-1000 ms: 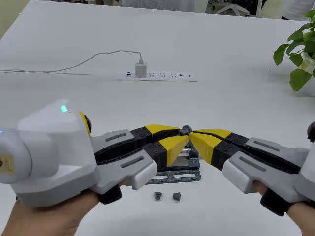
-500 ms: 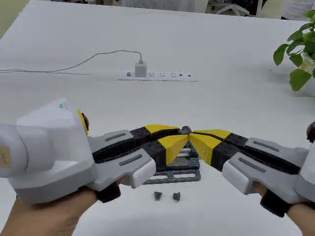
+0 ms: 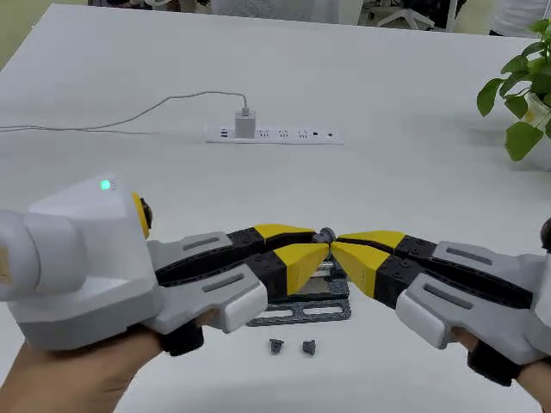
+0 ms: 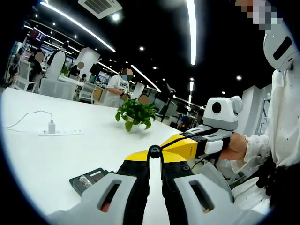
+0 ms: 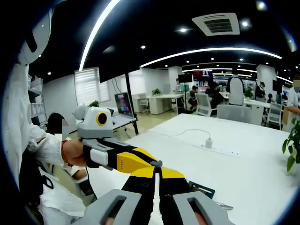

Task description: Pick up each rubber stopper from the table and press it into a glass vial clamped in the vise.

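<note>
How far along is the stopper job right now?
Done: nothing I can confirm; the jaws hide the top of the vise. In hand: one dark stopper sits at the left gripper's shut tips, with the right gripper's tips meeting it above the vise. Left: that stopper to press in, plus two stoppers lying on the table.

Bright ceiling strip lights [image 4: 192,33], soft shadows, fisheye-warped edges, sharp focus
</note>
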Motion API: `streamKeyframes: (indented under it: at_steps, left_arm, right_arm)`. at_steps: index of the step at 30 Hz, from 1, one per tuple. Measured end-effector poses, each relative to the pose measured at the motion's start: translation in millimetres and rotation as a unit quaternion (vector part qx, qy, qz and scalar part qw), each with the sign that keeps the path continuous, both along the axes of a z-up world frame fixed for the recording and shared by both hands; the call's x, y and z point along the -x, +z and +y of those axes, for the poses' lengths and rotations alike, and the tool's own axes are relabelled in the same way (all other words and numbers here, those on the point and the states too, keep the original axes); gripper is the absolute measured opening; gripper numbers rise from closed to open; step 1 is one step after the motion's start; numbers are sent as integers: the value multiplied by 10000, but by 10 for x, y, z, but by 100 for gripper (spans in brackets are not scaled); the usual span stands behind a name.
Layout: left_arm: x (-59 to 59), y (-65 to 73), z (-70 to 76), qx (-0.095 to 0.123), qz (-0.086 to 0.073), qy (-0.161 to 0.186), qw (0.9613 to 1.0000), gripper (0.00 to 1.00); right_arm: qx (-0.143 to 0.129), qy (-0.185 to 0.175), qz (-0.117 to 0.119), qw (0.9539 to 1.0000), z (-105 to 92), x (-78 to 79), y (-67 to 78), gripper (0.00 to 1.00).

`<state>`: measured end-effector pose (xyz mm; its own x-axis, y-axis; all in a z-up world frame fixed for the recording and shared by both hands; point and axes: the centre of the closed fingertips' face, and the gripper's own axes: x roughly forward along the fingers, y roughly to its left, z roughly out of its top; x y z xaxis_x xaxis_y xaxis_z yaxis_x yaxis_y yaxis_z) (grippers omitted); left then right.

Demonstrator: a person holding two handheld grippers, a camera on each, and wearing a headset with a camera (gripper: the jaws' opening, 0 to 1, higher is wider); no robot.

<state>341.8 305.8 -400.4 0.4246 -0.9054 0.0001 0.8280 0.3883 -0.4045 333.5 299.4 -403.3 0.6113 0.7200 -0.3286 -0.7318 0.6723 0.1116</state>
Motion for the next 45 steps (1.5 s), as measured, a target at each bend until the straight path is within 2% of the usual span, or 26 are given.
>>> streamKeyframes:
  at_steps: [10,15,17,19,20,21,25,28,29,31,33,36,41,45]
  left_arm:
    - [21,17,14,82,28,-67,9999,4]
    - [69,27,12,13,-81,-258,9996,4]
    - [97,69,23,57,-135,-388,9991,4]
    - [135,124,33,97,-214,-571,9981,4]
    - [152,149,36,108,-262,-659,9974,4]
    - [187,196,41,128,-363,-813,9959,3]
    - [254,342,70,282,-342,-1133,9926,3]
    - [312,453,83,368,-401,-1350,9893,3]
    - [344,495,84,394,-408,-1449,9878,3]
    - [397,558,79,426,-448,-1591,9853,3]
    - [439,612,74,478,-472,-1698,9832,3]
    - [482,713,81,650,-465,-1820,9800,3]
    - [508,751,82,720,-466,-1881,9784,3]
    - [539,782,80,800,-437,-1959,9764,3]
  right_arm:
    - [-50,106,-15,9999,17,15,30,0]
    - [-243,306,-39,9992,-10,36,185,4]
    - [-352,580,0,9977,3,76,249,7]
    - [-338,905,66,9953,-20,119,265,11]
    - [-286,995,28,9946,-34,124,272,11]
    - [-260,1186,21,9926,-27,167,291,12]
    - [-429,1718,120,9841,10,301,385,13]
    - [-501,1863,110,9811,11,318,458,13]
    - [-574,1935,109,9794,20,329,500,13]
    - [-850,2163,178,9725,67,394,599,13]
    - [-970,2295,201,9683,96,433,652,13]
    - [-999,2452,203,9641,110,470,673,12]
    - [-1142,2615,235,9581,121,515,715,12]
    - [-1171,2652,232,9568,127,522,724,11]
